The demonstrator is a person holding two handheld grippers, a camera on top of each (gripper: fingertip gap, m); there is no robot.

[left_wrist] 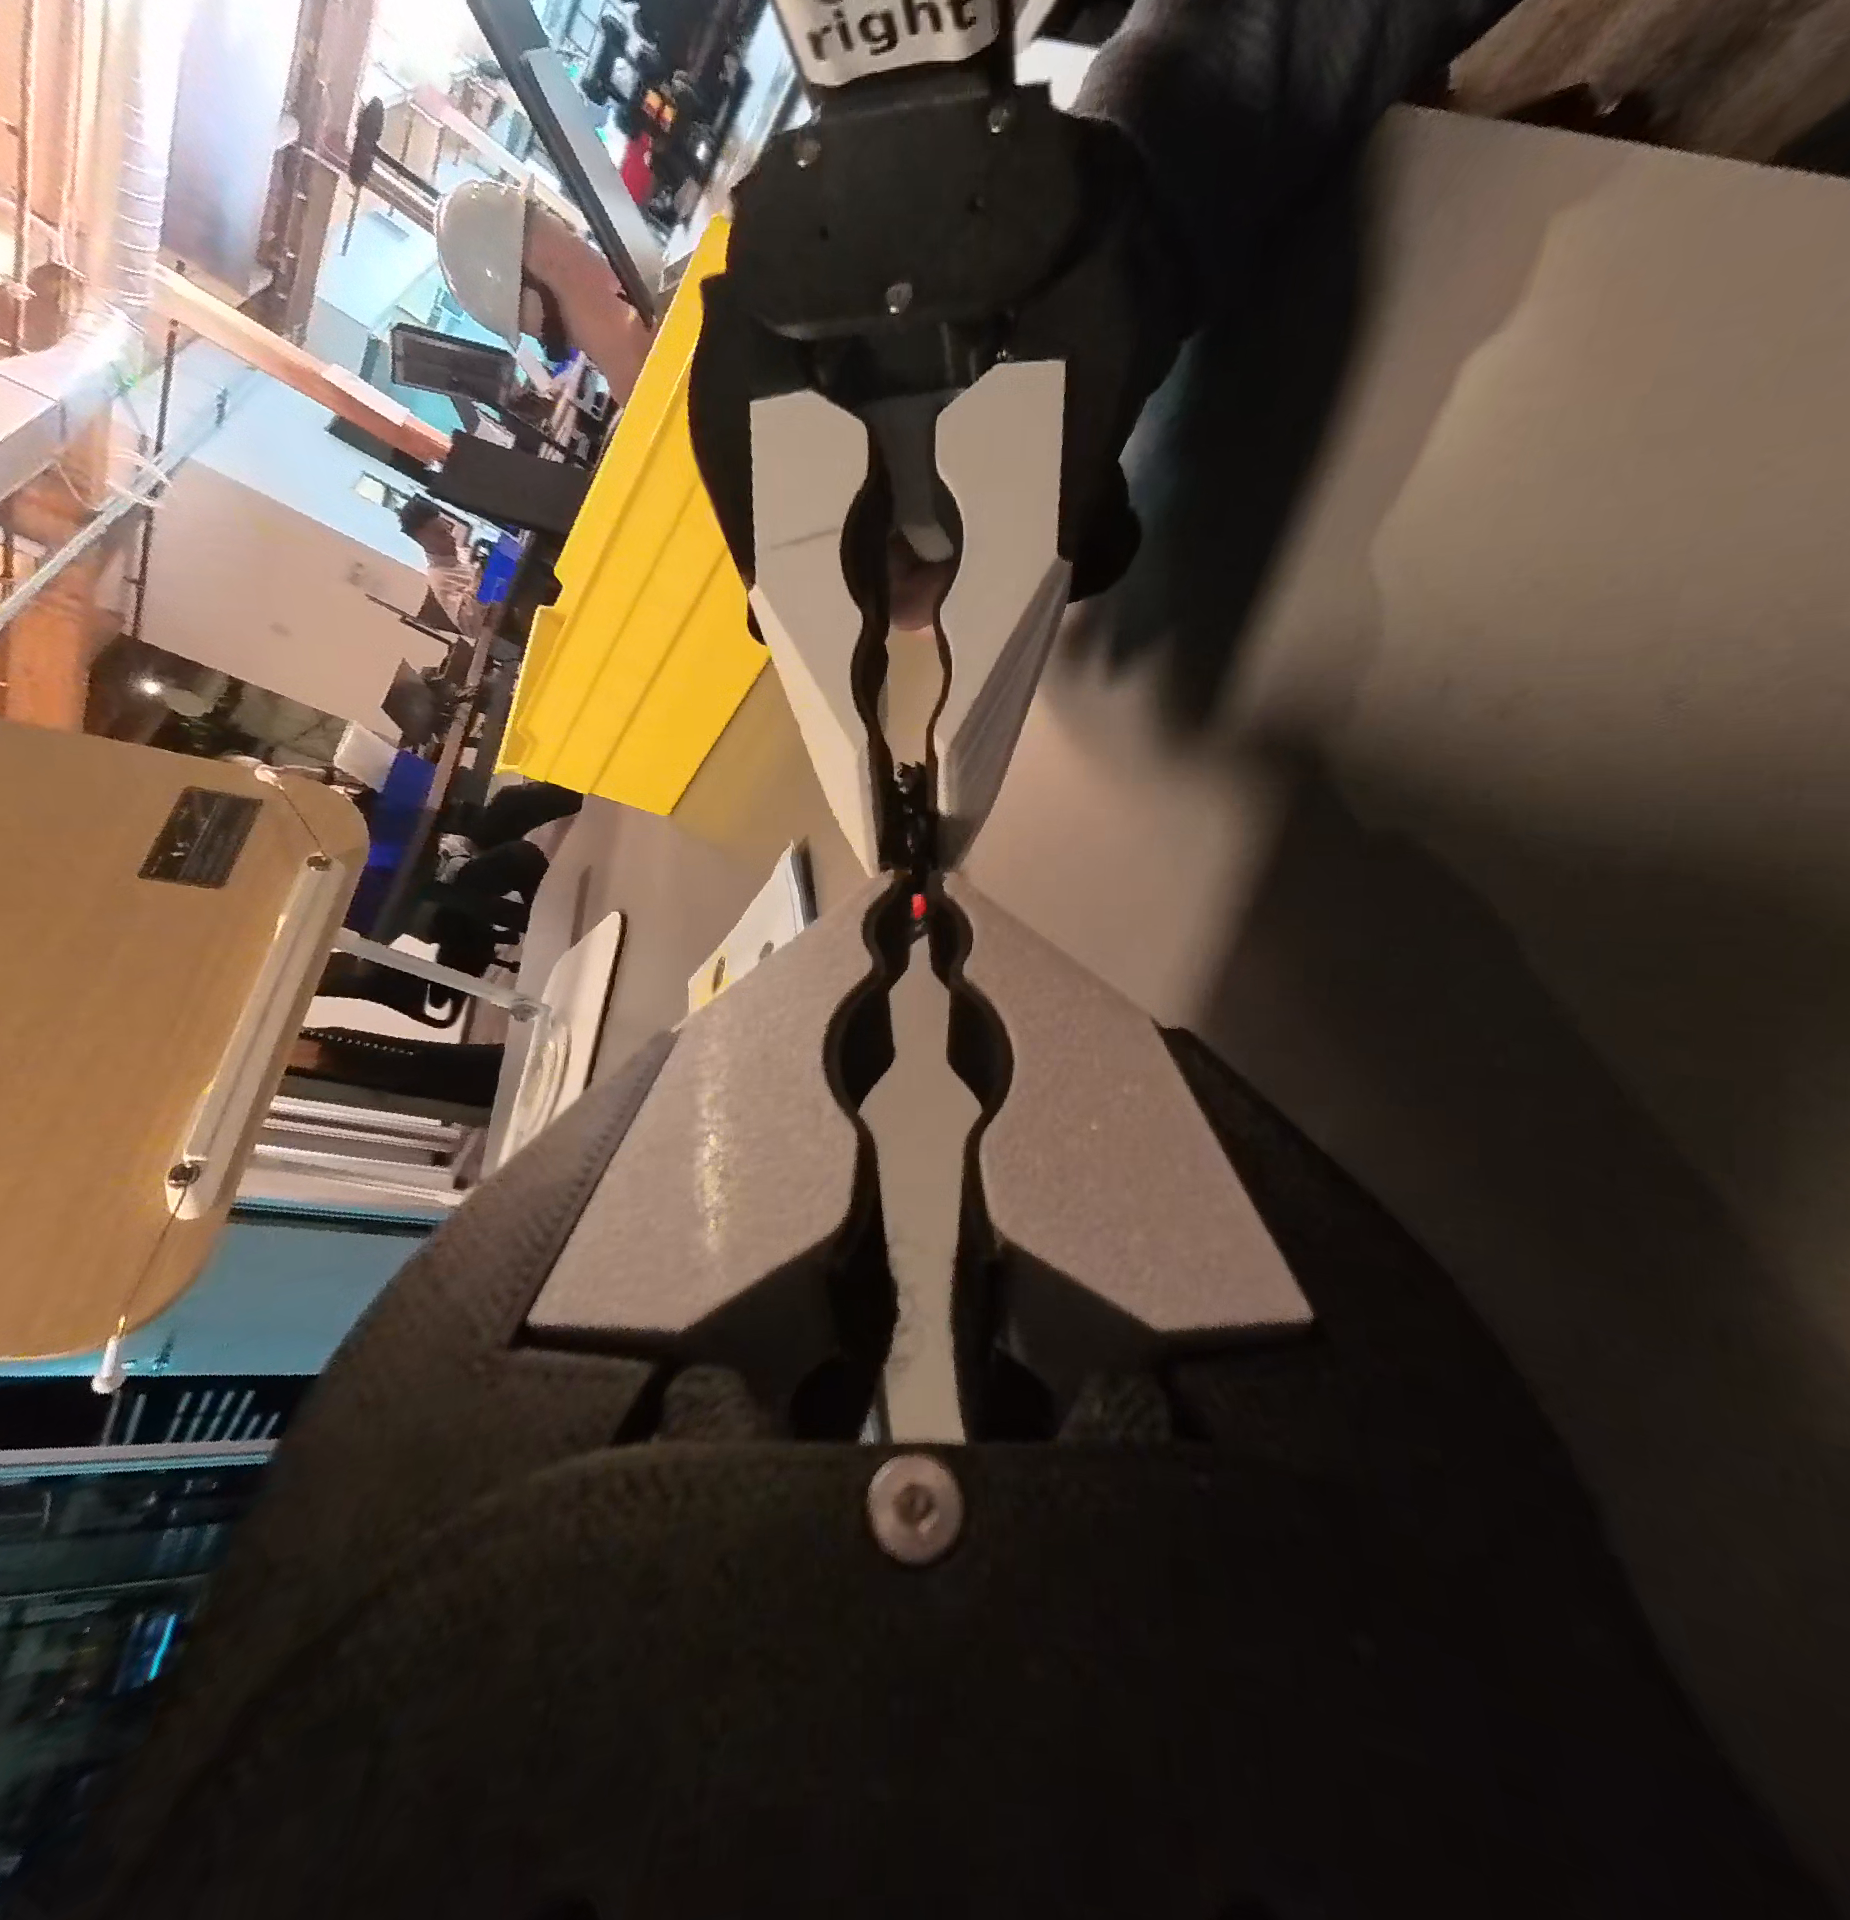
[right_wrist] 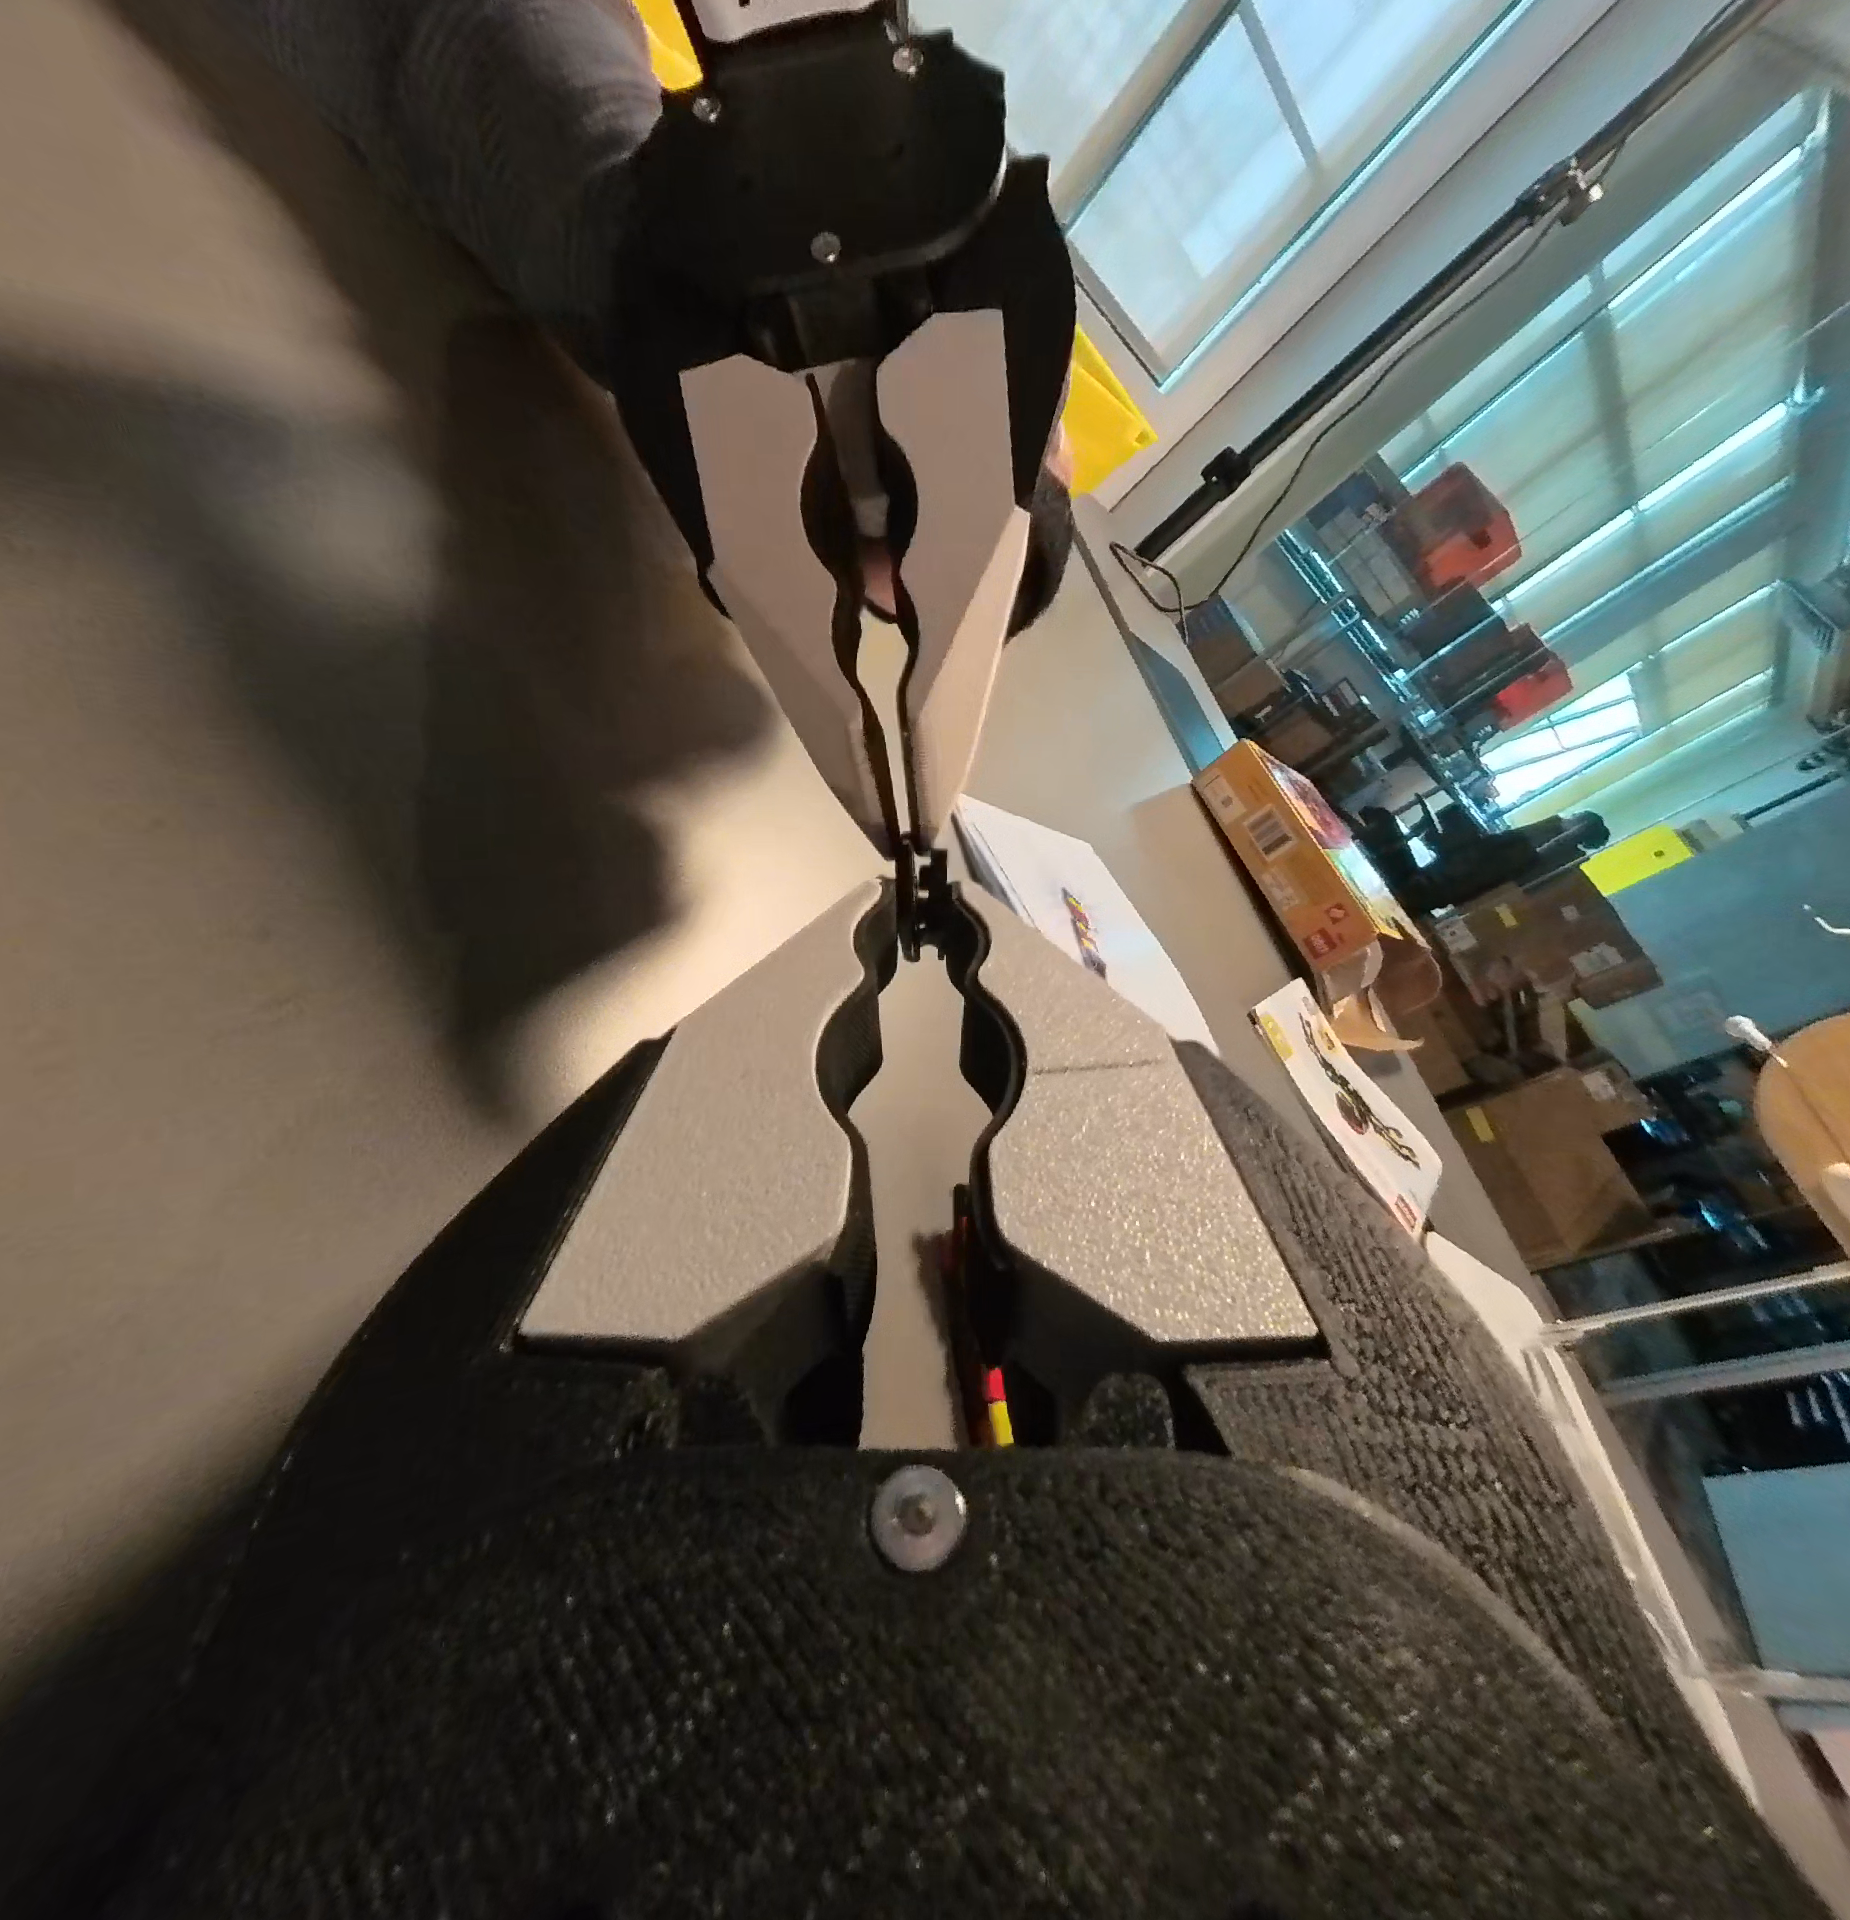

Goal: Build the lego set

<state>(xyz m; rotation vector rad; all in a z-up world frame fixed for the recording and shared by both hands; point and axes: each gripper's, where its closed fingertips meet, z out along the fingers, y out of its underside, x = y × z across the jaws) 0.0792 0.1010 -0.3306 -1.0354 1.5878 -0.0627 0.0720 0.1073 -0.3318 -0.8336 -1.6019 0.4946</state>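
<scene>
Both tongs up off the table (left_wrist: 1523, 416), tip to tip, pointing straight at each other.

Left gripper (left_wrist: 916, 909): jaws drawn together on a small lego piece (left_wrist: 917, 907), black with a red spot, pinched at the very tips. Right gripper (left_wrist: 913, 821): also closed at the tips, clamped on a dark black lego part (left_wrist: 910, 800). From the right wrist view the two black pieces (right_wrist: 923, 894) meet just between the right gripper (right_wrist: 926, 925) and the left gripper (right_wrist: 905, 821); whether they are already locked or only touching, cannot tell.

Judged reason for the hold: each tong grips only the piece's far end, leaving the mating faces free, so one can be pushed onto the other in the air.

Beyond the left tong's side: the lego box (right_wrist: 1295, 862) and instruction booklet (right_wrist: 1347, 1122) on the table edge. Yellow bin (left_wrist: 630, 592) behind the right tong.
</scene>
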